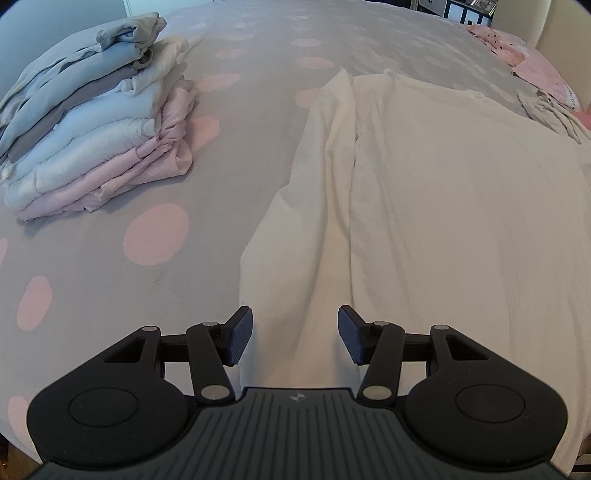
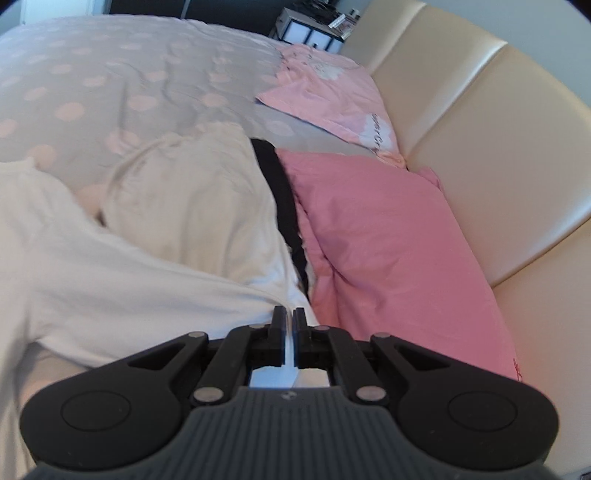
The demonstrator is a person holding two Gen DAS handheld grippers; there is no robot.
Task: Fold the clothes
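A white garment lies spread on the grey bed cover with pink dots, its left side folded into a long ridge. My left gripper hovers open over the garment's near edge, with nothing between its pads. In the right wrist view the same white garment is pulled up to my right gripper, which is shut on a thin fold of its fabric. A stack of folded clothes in blue, white and pink sits at the far left.
A crumpled beige garment and a black item lie beyond the white one. Pink pillows rest against a cream padded headboard. A shelf unit stands past the bed.
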